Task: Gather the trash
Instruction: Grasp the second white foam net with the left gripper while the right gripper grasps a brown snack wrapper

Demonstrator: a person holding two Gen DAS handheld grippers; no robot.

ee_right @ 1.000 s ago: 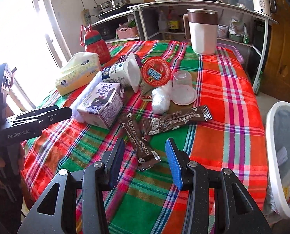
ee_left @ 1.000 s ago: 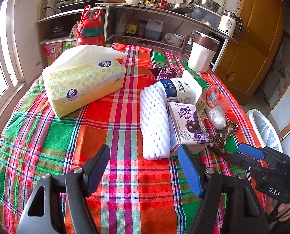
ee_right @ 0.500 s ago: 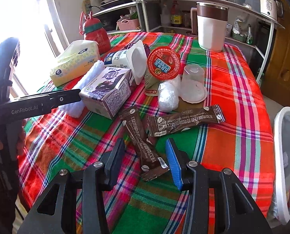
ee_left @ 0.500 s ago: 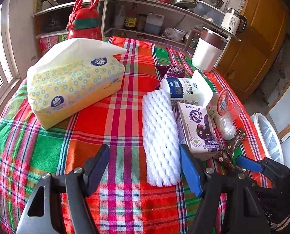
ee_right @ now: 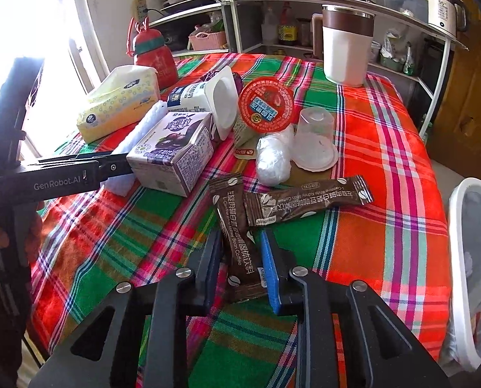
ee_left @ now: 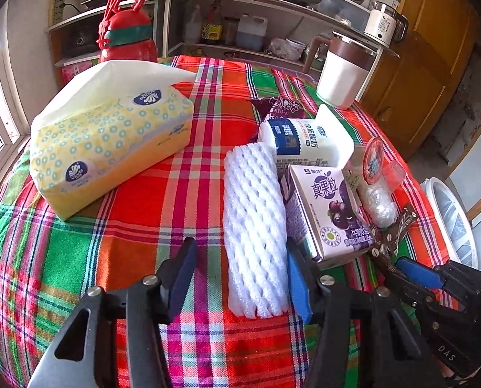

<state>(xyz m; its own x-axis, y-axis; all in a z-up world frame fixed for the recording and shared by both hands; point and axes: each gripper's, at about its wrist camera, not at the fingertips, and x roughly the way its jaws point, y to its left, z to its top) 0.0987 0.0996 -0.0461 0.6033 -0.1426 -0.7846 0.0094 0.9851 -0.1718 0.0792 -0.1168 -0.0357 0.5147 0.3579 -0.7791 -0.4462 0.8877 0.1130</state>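
Left gripper, jaws spread around the white foam sleeve mid-table; right gripper, jaws spread astride a brown coffee sachet near the table's front edge.

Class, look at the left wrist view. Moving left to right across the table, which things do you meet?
tissue pack → white foam fruit net → purple juice carton → crumpled clear plastic → white trash bin, beside the table.
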